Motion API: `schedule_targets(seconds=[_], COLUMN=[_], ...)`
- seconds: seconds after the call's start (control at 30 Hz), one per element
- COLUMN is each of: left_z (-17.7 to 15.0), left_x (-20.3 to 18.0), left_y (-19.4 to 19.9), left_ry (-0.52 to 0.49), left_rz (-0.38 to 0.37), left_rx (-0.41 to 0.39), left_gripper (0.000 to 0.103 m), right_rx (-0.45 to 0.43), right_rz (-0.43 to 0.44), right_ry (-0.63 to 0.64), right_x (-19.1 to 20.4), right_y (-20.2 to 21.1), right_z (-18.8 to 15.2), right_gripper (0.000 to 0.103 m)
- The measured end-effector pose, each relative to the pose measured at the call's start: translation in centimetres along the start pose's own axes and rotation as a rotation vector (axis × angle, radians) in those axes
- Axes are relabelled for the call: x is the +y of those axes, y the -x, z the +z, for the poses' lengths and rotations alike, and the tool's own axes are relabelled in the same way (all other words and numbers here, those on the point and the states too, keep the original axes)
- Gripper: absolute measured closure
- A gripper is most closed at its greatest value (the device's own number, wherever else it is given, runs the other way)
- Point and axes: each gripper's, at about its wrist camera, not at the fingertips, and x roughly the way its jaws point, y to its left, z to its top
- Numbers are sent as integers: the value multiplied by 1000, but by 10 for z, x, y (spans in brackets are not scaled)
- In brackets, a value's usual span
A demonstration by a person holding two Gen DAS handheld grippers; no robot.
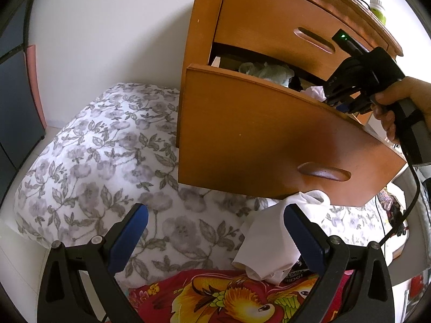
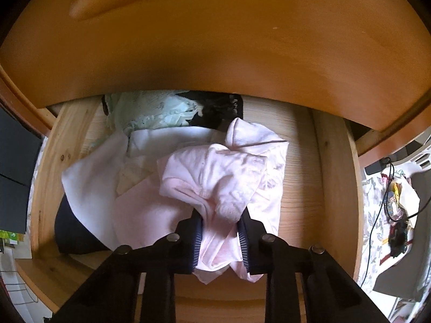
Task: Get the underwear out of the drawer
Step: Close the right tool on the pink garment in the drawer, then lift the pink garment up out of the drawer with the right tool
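Note:
The lower wooden drawer (image 1: pixel 269 134) of the nightstand is pulled open. In the right wrist view my right gripper (image 2: pixel 219 219) is shut on pale pink underwear (image 2: pixel 215 172) inside the drawer (image 2: pixel 331 177), the cloth bunched between its blue pads. White (image 2: pixel 91 177), mint lace (image 2: pixel 150 113) and black (image 2: pixel 218 113) garments lie around it. In the left wrist view a hand holds the right gripper (image 1: pixel 342 102) at the drawer's top edge. My left gripper (image 1: pixel 215 212) stands open over the bed, nothing between its fingers. A white garment (image 1: pixel 266 242) lies on the bed by its right finger.
A floral-print pillow (image 1: pixel 107 156) and a red parrot-print cloth (image 1: pixel 229 296) lie under the left gripper. The upper drawer (image 1: pixel 282 24) is closed. A bottle (image 1: pixel 378 8) stands on the nightstand. Cables and clutter (image 2: pixel 396 215) lie to the drawer's right.

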Motion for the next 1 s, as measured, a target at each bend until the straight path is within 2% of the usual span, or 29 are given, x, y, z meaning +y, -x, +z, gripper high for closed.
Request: schedule_targets(seconds=[0.33, 0.67, 1.0], left_z=[-1, -2, -2], left_x=[1, 1, 1], left_y=[-2, -2, -3], left_ry=[0, -5, -4], left_rz=[0, 4, 2], left_rx=[11, 15, 18], left_gripper=[2, 2, 2], right_rx=[-44, -103, -170], right_rz=[-3, 4, 6], right_ry=[-24, -42, -29], right_x=[-15, -34, -36], right_y=[16, 50, 85], right_z=[-10, -14, -17], right_gripper=[85, 88, 91])
